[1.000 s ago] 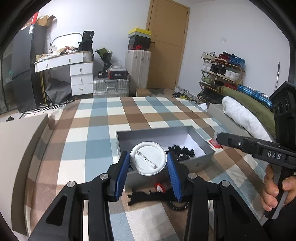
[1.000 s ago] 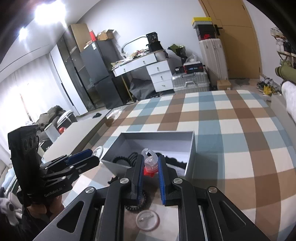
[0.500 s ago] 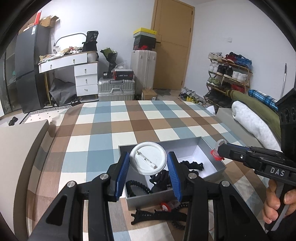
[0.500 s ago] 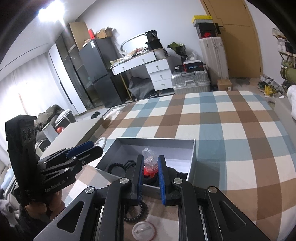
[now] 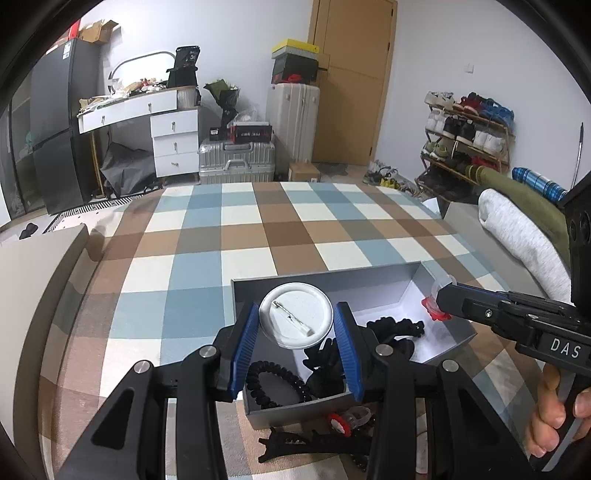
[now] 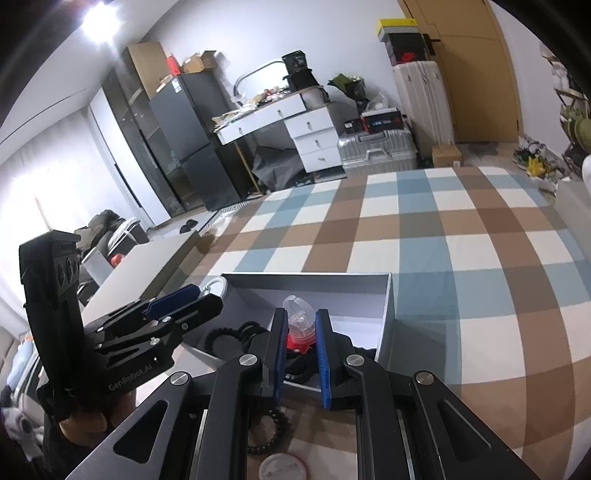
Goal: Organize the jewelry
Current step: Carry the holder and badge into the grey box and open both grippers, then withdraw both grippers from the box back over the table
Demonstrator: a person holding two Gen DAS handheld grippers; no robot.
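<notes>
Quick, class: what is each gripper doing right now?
Left gripper: closed on a round white pin badge.
Right gripper: closed on a clear ring with a red top.

Even, soft indoor light in both views; a ceiling lamp (image 6: pixel 96 13) blows out to white glare at the right wrist view's upper left. Strong fisheye bending, black vignette at the corners. Focus sharp throughout, shadows faint on the checked cloth (image 5: pixel 236 236).
</notes>
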